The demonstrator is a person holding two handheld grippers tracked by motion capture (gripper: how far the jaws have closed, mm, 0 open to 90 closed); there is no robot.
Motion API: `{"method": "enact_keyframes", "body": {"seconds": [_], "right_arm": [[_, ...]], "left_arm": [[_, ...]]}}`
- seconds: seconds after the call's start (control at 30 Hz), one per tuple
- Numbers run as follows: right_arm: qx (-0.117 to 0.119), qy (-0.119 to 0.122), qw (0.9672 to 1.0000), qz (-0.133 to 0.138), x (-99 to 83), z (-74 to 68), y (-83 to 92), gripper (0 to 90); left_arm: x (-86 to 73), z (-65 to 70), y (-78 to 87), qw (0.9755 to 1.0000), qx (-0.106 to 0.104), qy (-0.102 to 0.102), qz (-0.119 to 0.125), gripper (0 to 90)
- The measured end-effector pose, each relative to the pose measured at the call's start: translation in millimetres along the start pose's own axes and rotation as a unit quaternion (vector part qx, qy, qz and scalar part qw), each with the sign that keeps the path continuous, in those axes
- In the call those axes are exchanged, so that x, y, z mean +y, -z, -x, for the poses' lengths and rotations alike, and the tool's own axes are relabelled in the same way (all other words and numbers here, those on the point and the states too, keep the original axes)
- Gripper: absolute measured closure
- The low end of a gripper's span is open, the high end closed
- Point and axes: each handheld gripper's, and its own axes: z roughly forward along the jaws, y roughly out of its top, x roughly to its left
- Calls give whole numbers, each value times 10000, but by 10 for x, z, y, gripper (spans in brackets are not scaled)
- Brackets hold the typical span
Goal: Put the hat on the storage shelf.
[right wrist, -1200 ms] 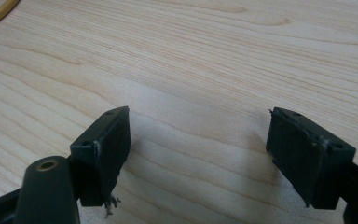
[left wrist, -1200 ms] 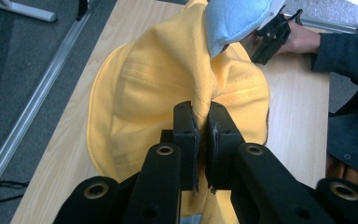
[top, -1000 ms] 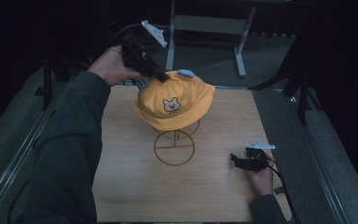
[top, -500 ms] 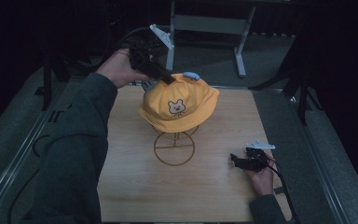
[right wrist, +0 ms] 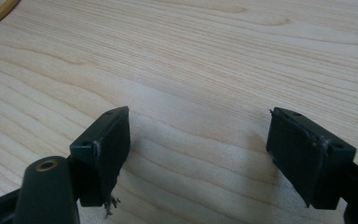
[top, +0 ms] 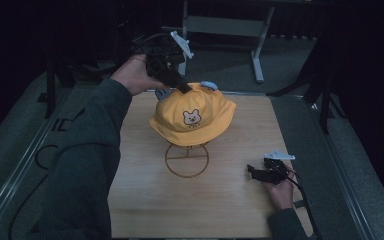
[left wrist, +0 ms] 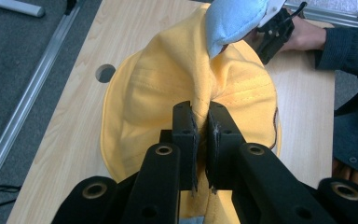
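A yellow hat (top: 192,115) with a bear face and pale blue ears (top: 208,85) covers the top of a gold wire stand (top: 186,160) on the wooden table (top: 230,210). My left gripper (top: 184,89) comes down on it from the back left. In the left gripper view the left gripper (left wrist: 201,109) is shut, pinching a fold of the hat (left wrist: 144,93) at the crown, below a blue ear (left wrist: 233,21). My right gripper (top: 252,172) rests low at the front right, and in its own view the right gripper (right wrist: 198,135) stands open over bare wood.
A round hole (left wrist: 105,72) is cut in the tabletop beside the hat. A metal rail (left wrist: 23,107) runs along the table's side. A grey metal frame (top: 220,25) stands behind the table. A cable (top: 305,205) trails from the right gripper.
My left hand and gripper have shifted a little to the right with the hat's crown in them. The hat now sits slightly farther right and lower over the stand. The right gripper has not moved.
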Motion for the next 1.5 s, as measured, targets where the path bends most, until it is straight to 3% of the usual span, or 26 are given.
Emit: {"method": "enact_keyframes", "body": {"seconds": [0.33, 0.77, 0.87, 1.07, 1.23, 1.5], "right_arm": [[-10, 3, 10000, -1, 0, 0, 0, 215], [-3, -5, 10000, -1, 0, -1, 0, 215], [-3, -2, 10000, -1, 0, -1, 0, 214], [-2, -1, 10000, 0, 0, -1, 0, 214], [-3, -2, 10000, -3, 0, -1, 0, 214], [0, 0, 10000, 0, 0, -1, 0, 214]], "left_arm": [[-13, 1, -117, 9996, 40, 17, -284, 820], [0, 12, -186, 9998, -59, 18, -191, 692], [-11, 21, -185, 9998, -102, 29, -150, 714], [-4, 46, -196, 9998, -156, -55, -137, 840], [6, 40, -224, 9999, -122, -30, -102, 825], [-19, -7, -132, 9998, 148, 131, 55, 733]]}}
